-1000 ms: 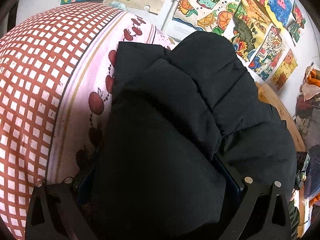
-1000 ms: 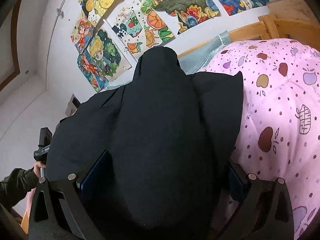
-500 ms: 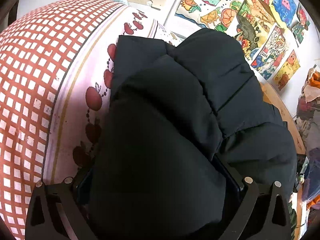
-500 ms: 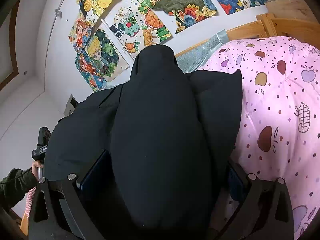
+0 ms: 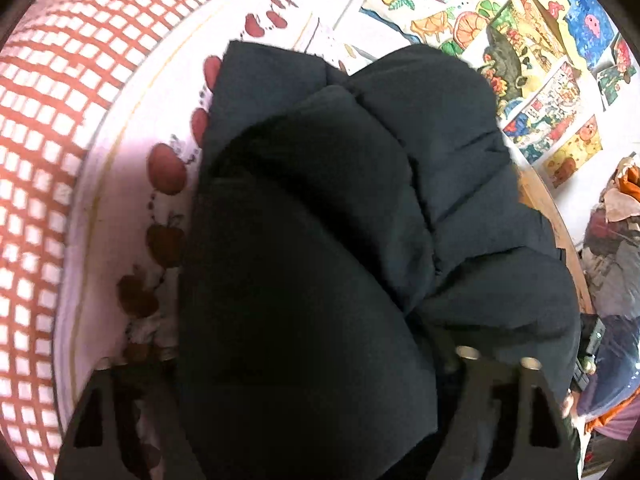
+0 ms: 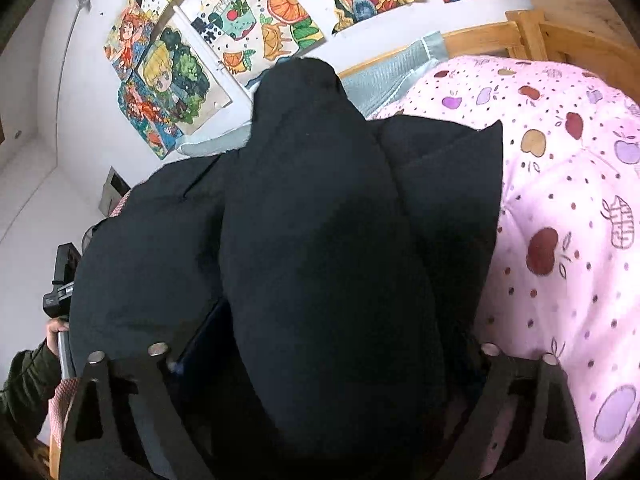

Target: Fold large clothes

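Both tongs, left tongs and right tongs, have just been closing on thick folds of the black jacket lying on the bed quilt; whether they clamp yet I cannot tell

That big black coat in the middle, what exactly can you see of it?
The black coat is a puffy, quilted jacket of matte fabric with stitched padded sections. It lies bunched and partly folded on a pink quilt printed with apples. A thick fold sits between the fingers of each hand-held gripper, left and right, whose jaws have just been closing on it. No zip, collar or label shows.
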